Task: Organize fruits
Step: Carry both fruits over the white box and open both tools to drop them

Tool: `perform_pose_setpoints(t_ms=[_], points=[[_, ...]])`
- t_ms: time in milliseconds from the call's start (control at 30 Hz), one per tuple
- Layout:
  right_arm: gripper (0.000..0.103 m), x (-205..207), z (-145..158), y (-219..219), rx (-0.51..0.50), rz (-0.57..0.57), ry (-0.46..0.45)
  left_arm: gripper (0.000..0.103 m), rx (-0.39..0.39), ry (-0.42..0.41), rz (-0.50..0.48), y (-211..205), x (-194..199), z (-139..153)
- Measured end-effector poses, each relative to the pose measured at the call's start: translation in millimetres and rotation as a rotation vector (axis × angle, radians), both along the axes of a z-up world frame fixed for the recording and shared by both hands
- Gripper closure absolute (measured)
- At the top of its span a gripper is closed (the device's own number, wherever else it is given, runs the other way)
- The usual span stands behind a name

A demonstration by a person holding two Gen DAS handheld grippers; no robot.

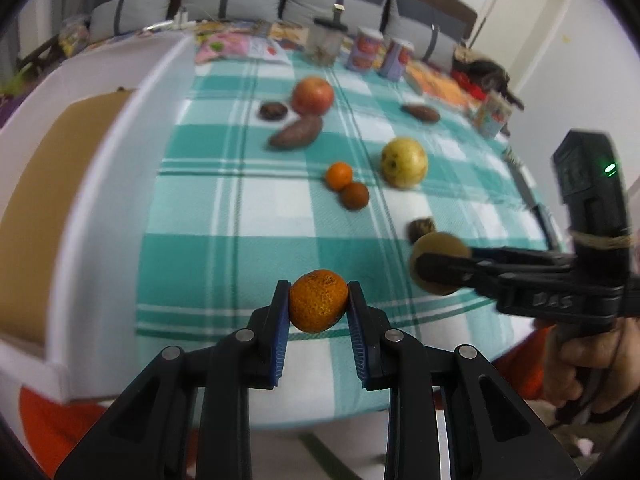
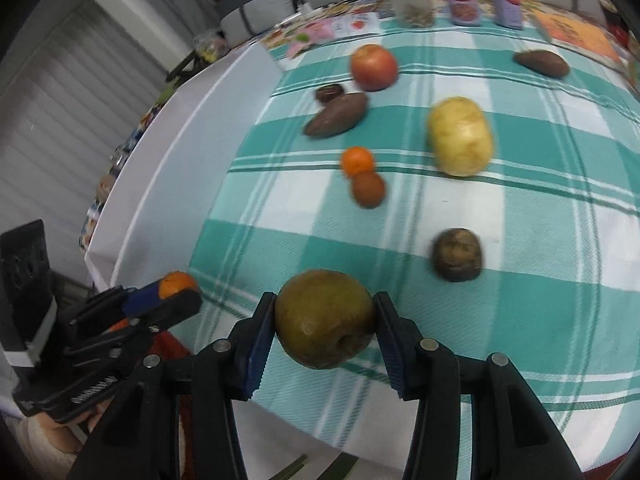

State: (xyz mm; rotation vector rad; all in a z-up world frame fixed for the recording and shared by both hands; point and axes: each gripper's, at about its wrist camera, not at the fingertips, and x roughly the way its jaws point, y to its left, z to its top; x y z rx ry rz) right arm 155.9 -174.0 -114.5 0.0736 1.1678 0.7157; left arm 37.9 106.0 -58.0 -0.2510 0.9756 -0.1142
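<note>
From your left wrist, your left gripper clamps a roundish orange mandarin, with no clear long axis, above the checked worktop. From your right wrist, your right gripper grasps a brownish pear, stem end toward the camera.

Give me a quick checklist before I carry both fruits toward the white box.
1. Left gripper shut on the small orange: ok.
2. Right gripper shut on the brownish-green fruit: ok.
3. Both fruits lifted clear of the checked cloth: cannot tell.
4. White box in view beside the cloth: ok.
5. Free space inside the box: cannot tell, interior mostly out of view.
6. Fruit left on the cloth, such as the red apple: not ok, still to sort.
</note>
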Motion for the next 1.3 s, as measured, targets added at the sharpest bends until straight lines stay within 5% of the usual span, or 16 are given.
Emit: perform_pose_setpoints(t_ms=[267,500,733,1000,1033,1100,1167,1300], points=[[0.055,-17,63,83,0.082,0.174,-0.088,0.076,0.039,-0.09,0.143,80,-21,64],[0.055,-27,103,182,0.12,0.343,-0.121,0.076,0.096,-0.036,0.345,166,-25,48],[0.055,-27,96,269,0.101,0.421,-0.051,0.076,0.107,0.081,0.461,221,-22,8],[0.054,-30,39,325,-0.062,0.468,-0.008,0.073,0.106,0.145,0.481,238,-25,-19],[0.054,-30,35,326,-0.071,0.461,-0.01,0.072,0.115,0.141,0.49,239,-26,-19],[0.052,-29,31,326,-0.08,0.438,-0.022,0.043,0.123,0.126,0.507,237,-31,-15],[0.042,-26,34,322,-0.062,0.417,-0.034,0.029,0.137,0.1,0.547,238,-36,-9],[0.026,-24,67,297,-0.006,0.365,-0.133,0.02,0.148,0.03,0.581,235,-43,10]])
